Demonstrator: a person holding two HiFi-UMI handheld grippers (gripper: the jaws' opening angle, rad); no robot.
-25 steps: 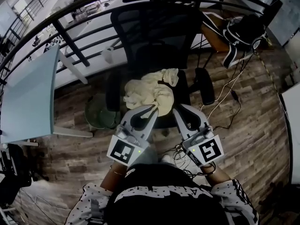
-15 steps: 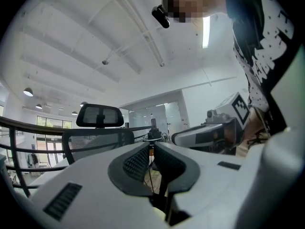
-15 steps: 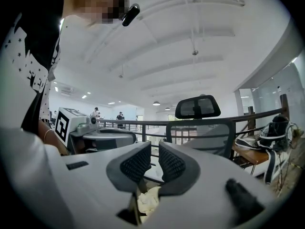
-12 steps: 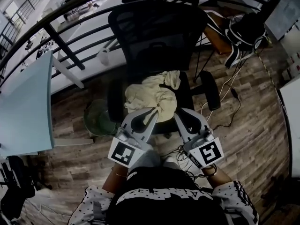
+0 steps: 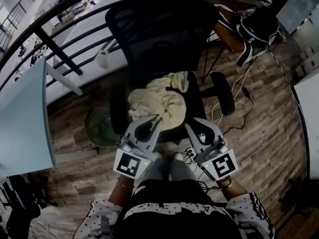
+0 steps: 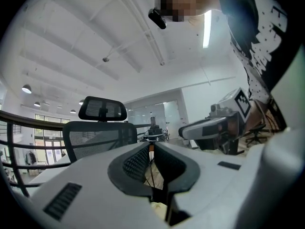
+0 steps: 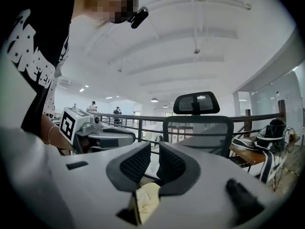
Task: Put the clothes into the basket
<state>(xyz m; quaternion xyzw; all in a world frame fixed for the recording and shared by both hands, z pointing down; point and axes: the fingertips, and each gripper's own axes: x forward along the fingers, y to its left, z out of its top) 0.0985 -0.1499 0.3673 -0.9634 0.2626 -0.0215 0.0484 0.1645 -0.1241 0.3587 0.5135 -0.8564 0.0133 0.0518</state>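
A heap of pale yellow clothes (image 5: 155, 99) lies on the seat of a black office chair (image 5: 159, 39). On the floor left of the chair stands a round green basket (image 5: 98, 127). My left gripper (image 5: 157, 116) is shut and empty, its tips at the near edge of the heap. My right gripper (image 5: 189, 125) is shut too, just off the heap's near right side. In the left gripper view the left gripper (image 6: 152, 145) points level at the chair back (image 6: 95, 135). Below the right gripper (image 7: 155, 150) a bit of the clothes (image 7: 146, 198) shows in the right gripper view.
A white table (image 5: 22, 118) stands at the left beyond the basket. A dark railing (image 5: 55, 46) runs behind the chair. Cables (image 5: 234, 108) trail over the wooden floor at the right. A black bag (image 5: 256, 26) sits on a desk at the top right.
Both grippers have sunk a little toward the front of the seat, still shut. The clothes lie as before.
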